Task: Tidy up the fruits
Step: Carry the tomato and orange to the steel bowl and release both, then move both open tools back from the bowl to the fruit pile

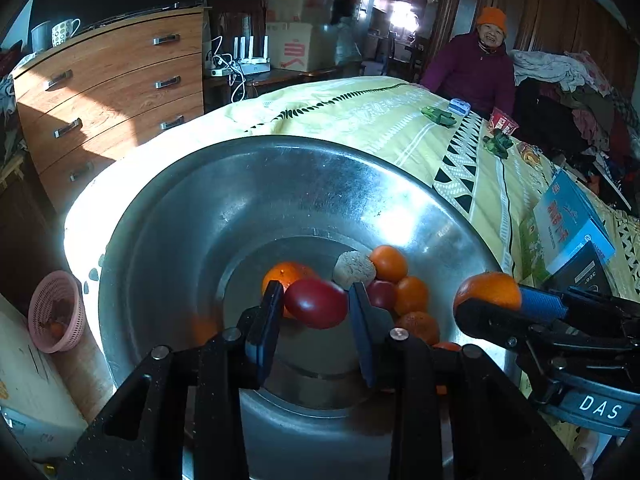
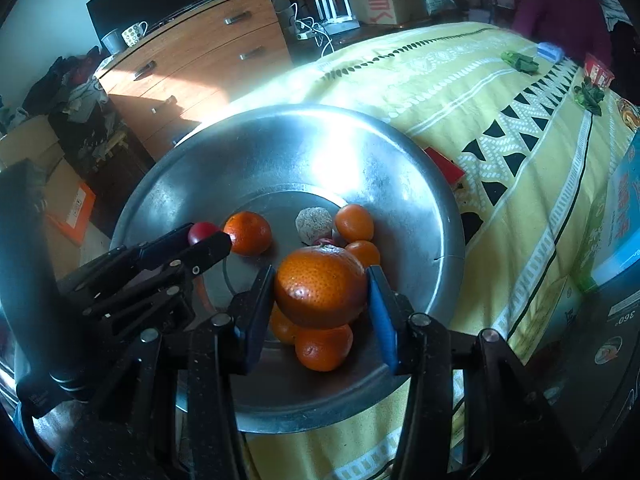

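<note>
Hand-held gripper on the left (image 1: 314, 306) clasps a red tomato (image 1: 316, 303) between its blue pads, poised above a large steel basin (image 1: 208, 208) that sits on a bed spread with a yellow patterned bedcover (image 1: 360, 116). To its right, the right hand-held gripper (image 2: 322, 288) pinches a big orange (image 2: 320, 287) by its sides and holds it over the same basin, its fingers closed snugly on the peel; in the left wrist view that orange (image 1: 489, 290) shows above the basin's near right rim.

Down in the basin lie several smaller oranges: one alone to the left (image 2: 248, 233), two close together toward the right wall (image 2: 354, 223), and two more directly below the held fruit (image 2: 323, 345). A pale, rough-skinned round lump (image 2: 314, 221) rests between the lone orange and the right-hand pair, with a second red fruit (image 1: 382, 294) tucked just beside it.

Off the bed's left edge a pink plastic basket (image 1: 56, 312) sits on a lower surface, something orange faintly showing inside. A wooden chest of drawers (image 1: 108, 92) stands behind, a spotted mug (image 1: 64, 32) on top. At the far end of the bed, a woman in an orange knit hat (image 1: 478, 68) looks on, and a blue box (image 1: 572, 220) lies at the right.
</note>
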`<state>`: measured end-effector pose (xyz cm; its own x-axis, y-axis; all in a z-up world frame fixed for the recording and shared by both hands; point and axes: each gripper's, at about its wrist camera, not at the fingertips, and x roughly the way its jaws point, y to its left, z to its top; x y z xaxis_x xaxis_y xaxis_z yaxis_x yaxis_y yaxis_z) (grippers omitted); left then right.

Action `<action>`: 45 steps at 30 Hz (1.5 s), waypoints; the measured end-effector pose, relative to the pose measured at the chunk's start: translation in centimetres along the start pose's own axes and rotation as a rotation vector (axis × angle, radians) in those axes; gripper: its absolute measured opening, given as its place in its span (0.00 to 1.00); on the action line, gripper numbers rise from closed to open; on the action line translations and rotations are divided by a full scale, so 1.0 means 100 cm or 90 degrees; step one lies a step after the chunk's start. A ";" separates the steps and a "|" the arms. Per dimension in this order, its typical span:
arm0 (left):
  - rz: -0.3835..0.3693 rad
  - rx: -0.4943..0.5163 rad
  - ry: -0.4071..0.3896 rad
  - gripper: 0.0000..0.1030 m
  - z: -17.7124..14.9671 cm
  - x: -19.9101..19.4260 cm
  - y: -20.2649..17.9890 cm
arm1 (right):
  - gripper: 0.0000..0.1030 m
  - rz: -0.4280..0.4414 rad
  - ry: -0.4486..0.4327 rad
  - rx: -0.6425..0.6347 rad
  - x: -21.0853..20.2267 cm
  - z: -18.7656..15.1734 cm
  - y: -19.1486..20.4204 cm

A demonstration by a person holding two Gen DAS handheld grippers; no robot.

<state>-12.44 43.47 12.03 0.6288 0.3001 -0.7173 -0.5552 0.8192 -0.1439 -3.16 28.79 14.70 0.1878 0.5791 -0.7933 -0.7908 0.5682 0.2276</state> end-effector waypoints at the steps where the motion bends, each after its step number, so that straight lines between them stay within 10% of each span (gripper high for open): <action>1: 0.008 0.000 -0.002 0.55 0.001 -0.002 -0.001 | 0.47 -0.006 -0.002 0.003 -0.002 0.000 -0.001; 5: 0.047 0.009 -0.021 0.76 0.005 -0.013 -0.008 | 0.72 -0.038 -0.054 0.005 -0.030 0.004 -0.001; 15: 0.130 0.053 -0.103 0.78 0.008 -0.075 -0.059 | 0.75 -0.082 -0.220 -0.022 -0.161 -0.031 0.005; 40: -0.011 0.249 -0.133 0.78 -0.038 -0.135 -0.282 | 0.78 -0.228 -0.281 0.146 -0.288 -0.198 -0.133; 45: -0.118 0.290 -0.089 0.78 -0.064 -0.124 -0.326 | 0.78 -0.267 -0.257 0.229 -0.295 -0.259 -0.179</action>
<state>-5.56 9.92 21.24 0.7786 0.1662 -0.6051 -0.1529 0.9855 0.0740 -9.62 -13.63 19.44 0.6941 0.4008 -0.5980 -0.3743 0.9105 0.1758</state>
